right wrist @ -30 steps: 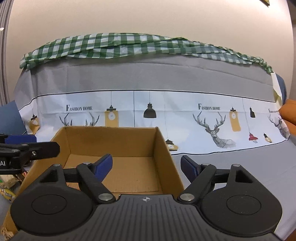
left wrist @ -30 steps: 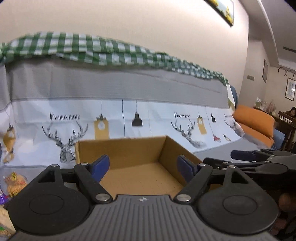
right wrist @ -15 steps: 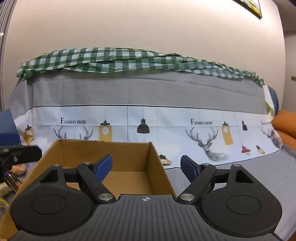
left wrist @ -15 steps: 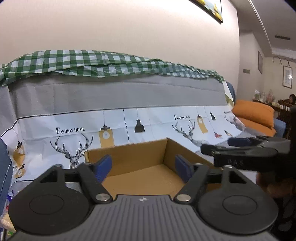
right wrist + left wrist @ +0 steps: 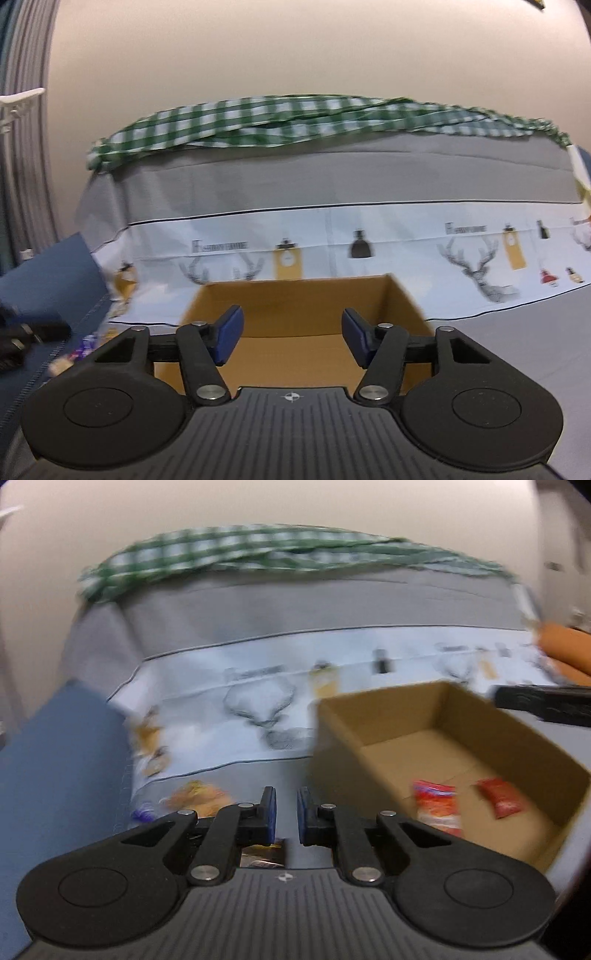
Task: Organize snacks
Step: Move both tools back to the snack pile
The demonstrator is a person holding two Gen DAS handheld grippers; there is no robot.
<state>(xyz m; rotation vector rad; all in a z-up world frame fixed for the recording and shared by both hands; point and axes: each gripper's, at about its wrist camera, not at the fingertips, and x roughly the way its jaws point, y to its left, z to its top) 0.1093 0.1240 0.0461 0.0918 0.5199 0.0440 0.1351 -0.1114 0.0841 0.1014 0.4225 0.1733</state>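
Left gripper with blue-padded fingers drawn almost together, only a sliver of gap left and nothing caught between them. Poised over a grey fabric surface, just left of an open cardboard box. Inside the box, on its floor: two snack packets, an orange-and-white packet near the front and a red packet just beside it to the right, the two apart from each other. More snacks loose on the grey fabric left of the fingers: a yellow-orange bag and a small purple wrapper, both blurred. Part of another dark wrapper glimpsed under the fingers, too hidden to identify.

Right gripper aimed into the same cardboard box from its near side, jaws closing at about half spread, nothing between the blue pads, only bare cardboard behind them. Seen from the left wrist camera as a black bar at the box's far right corner.

Behind the box: a sofa back under a grey-and-white printed cover with deer heads and hanging lamps, a green checked cloth along its top. Blue cushion at the left edge, orange cushion at far right. Much of the left wrist view smeared.
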